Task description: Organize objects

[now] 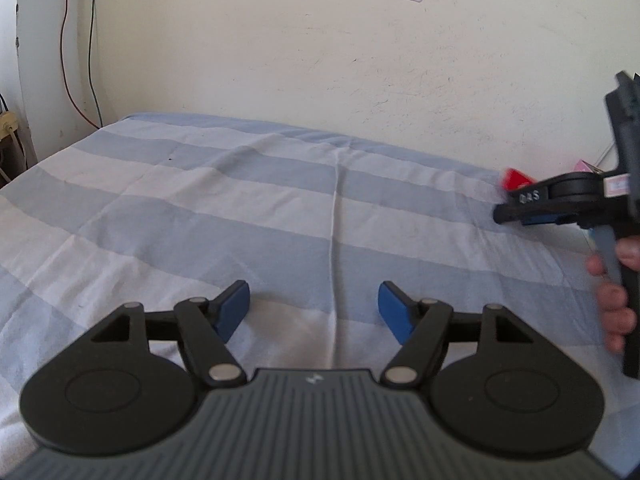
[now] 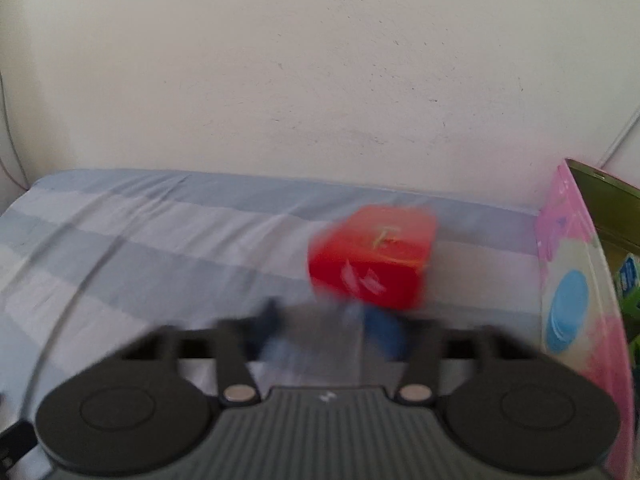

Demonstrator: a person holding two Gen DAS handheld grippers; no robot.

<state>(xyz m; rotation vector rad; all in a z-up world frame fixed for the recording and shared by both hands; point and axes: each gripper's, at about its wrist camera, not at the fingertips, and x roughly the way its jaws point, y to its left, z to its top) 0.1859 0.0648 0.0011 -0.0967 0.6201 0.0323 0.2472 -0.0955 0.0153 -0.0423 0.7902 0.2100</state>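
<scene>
1. Left gripper hangs over the blue-and-white striped bedsheet, blue pads spread apart, nothing between them.
2. Right gripper, blurred, is clenched shut, empty.
3. Small red cardboard box sits on the sheet just beyond it, near the pink box.

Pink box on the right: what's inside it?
The right wrist view shows the pink box open-topped, with an olive-green inner wall and green and blue packaging inside. Its near wall covers everything lower down, so the rest of the contents cannot be seen.

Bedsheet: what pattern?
Bedsheet: broad light-blue and white stripes. Clearest in the left wrist view.
</scene>
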